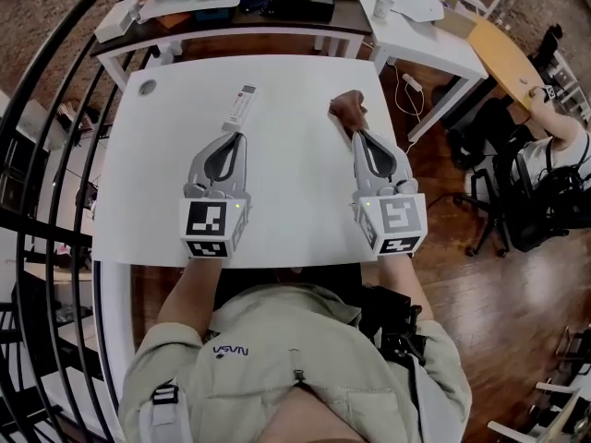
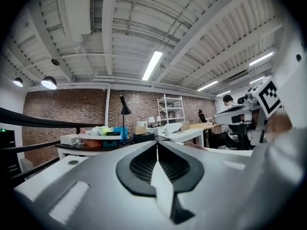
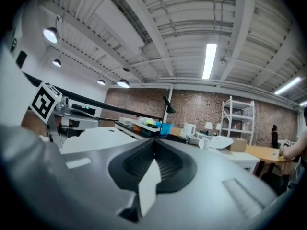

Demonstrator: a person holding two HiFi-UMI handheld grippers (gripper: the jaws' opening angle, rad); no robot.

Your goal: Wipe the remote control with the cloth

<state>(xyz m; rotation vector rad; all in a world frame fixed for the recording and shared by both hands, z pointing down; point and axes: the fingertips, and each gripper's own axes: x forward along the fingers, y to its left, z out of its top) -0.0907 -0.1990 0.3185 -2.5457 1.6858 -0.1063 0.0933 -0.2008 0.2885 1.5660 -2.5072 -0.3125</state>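
Note:
A white remote control (image 1: 242, 106) lies on the white table (image 1: 295, 183), far of centre and pointing away from me. To its right a crumpled brown cloth (image 1: 350, 109) rests on the table. My left gripper (image 1: 239, 137) is just short of the remote's near end, shut with nothing in it. My right gripper (image 1: 355, 137) is just short of the cloth, shut and empty too. Both gripper views look level across the room: the left gripper (image 2: 157, 143) and the right gripper (image 3: 154, 142) each show jaws pressed together, and neither shows the remote or the cloth.
A dark side table (image 1: 231, 12) with boxes and a tray stands behind the white table. To its right is a white desk (image 1: 416, 26). A black curved railing (image 1: 55, 109) runs along the left. A person (image 1: 554, 146) sits at far right near office chairs.

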